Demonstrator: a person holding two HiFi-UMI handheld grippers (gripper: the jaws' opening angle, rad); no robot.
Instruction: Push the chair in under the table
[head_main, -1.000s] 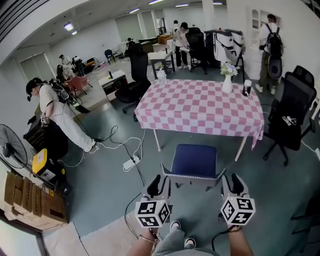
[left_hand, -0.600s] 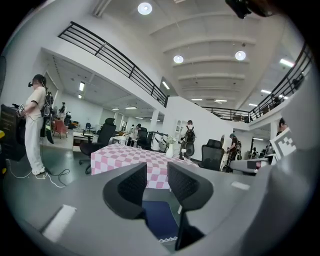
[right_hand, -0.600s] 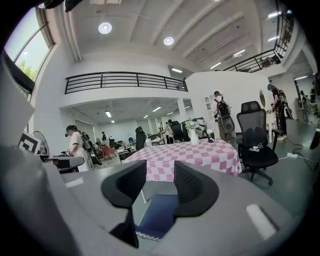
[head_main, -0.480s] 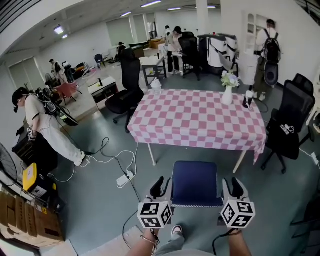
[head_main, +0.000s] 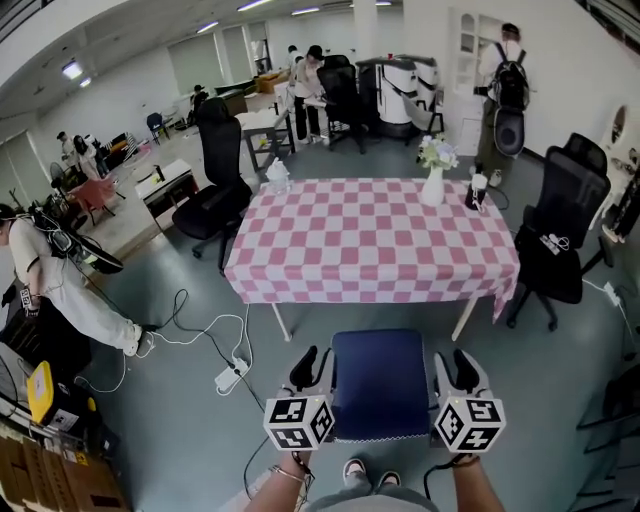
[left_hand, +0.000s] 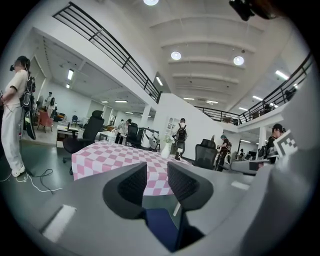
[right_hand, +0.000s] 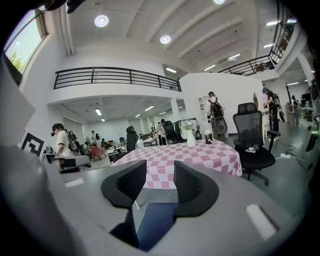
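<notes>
Chair (head_main: 380, 385) sits lower centre, front edge just short of the checkered counter (head_main: 370, 240) and not under it yet; left gripper (head_main: 308, 362) and right gripper (head_main: 458, 362), jaws apart, straddle its back's two sides, so the actual push-in looks mostly left.
</notes>
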